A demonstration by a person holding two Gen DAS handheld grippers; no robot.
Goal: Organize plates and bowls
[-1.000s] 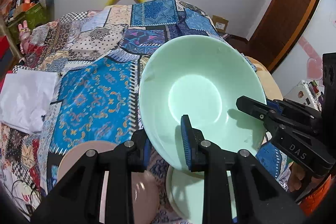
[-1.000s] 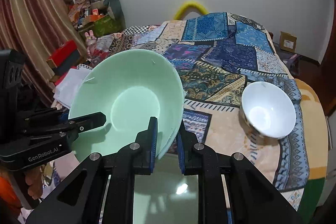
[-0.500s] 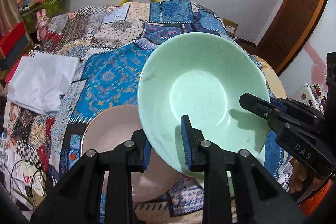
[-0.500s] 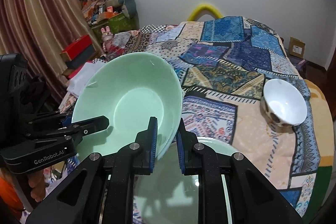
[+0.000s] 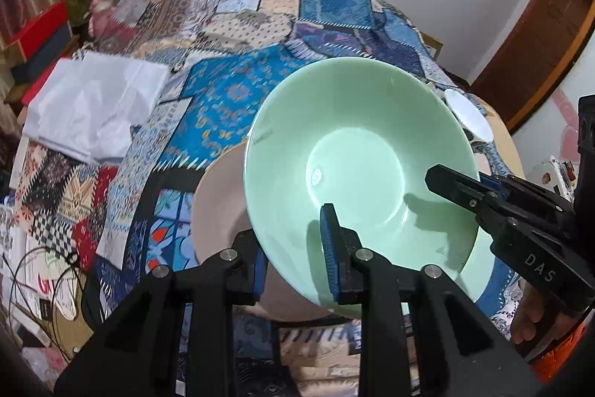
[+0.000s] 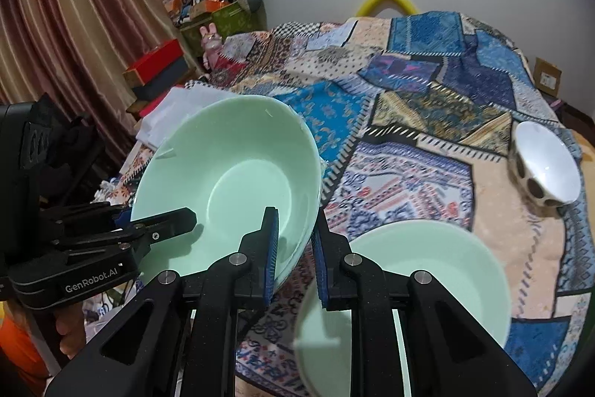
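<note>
Carrying the green bowl (image 5: 357, 173) with both grippers, I am partway through a move that I judge is meant to nest it with other dishes on the quilted bed (image 5: 230, 92).

In the left wrist view, my left gripper (image 5: 297, 255) is pinching the bowl's near rim, one pad inside and one outside the wall. The bowl is tilting up ahead of the jaws. The right gripper (image 5: 483, 192) is biting the rim on the right side. A pink plate (image 5: 219, 207) is lying just beyond and below the jaws, partly behind the bowl. Compared with a second ago, much more of that plate is showing and it is sitting higher in view, so I am travelling toward it.

In the right wrist view, my right gripper (image 6: 293, 255) is clamping the bowl's (image 6: 230, 188) right-hand rim, with the left gripper (image 6: 160, 226) holding the far side. A second green dish (image 6: 438, 270) is lying just below and right of the jaws, and a white spotted bowl (image 6: 546, 170) is well beyond to the right. A second ago that dish was directly under the jaws.

Next I judge both hands need to level the bowl, lower it together and let go evenly.
</note>
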